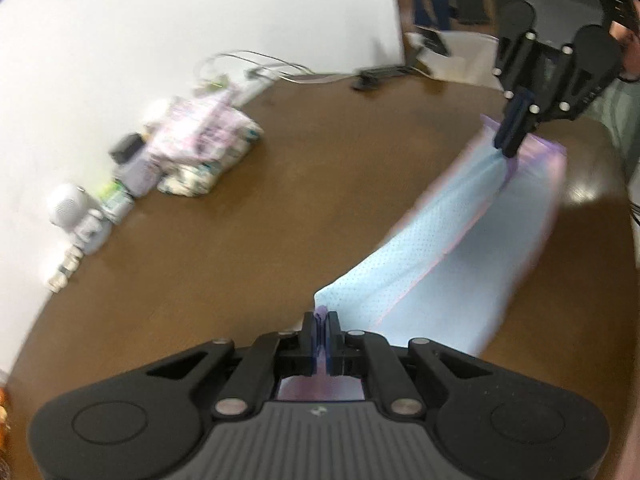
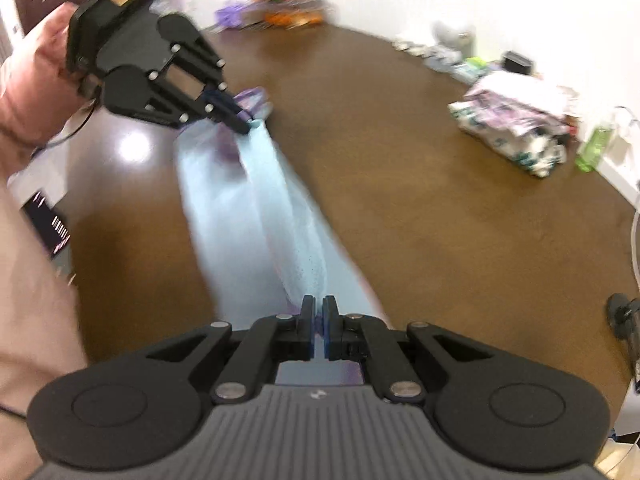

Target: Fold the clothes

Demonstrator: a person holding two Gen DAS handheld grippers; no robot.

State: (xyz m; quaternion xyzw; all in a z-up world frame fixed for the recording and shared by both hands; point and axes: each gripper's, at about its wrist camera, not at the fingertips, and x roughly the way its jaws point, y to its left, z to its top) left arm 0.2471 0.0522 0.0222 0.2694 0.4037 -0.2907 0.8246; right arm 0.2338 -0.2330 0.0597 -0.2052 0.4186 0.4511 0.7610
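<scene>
A light blue mesh garment (image 1: 452,236) with purple trim hangs stretched in the air above the brown table (image 1: 240,232). My left gripper (image 1: 321,316) is shut on one purple-edged corner of it. At the far end my right gripper (image 1: 509,148) pinches the other corner. In the right wrist view the same garment (image 2: 256,216) runs from my right gripper (image 2: 319,304), shut on its near edge, up to my left gripper (image 2: 245,125), which a hand (image 2: 36,80) holds. The cloth is blurred by motion.
A stack of folded patterned clothes (image 1: 200,148) lies near the wall, also seen as the clothes stack (image 2: 520,128). Small bottles and a white round device (image 1: 68,204) line the table's edge. A green bottle (image 2: 592,148) stands at the right. Bags (image 2: 276,4) sit at the back.
</scene>
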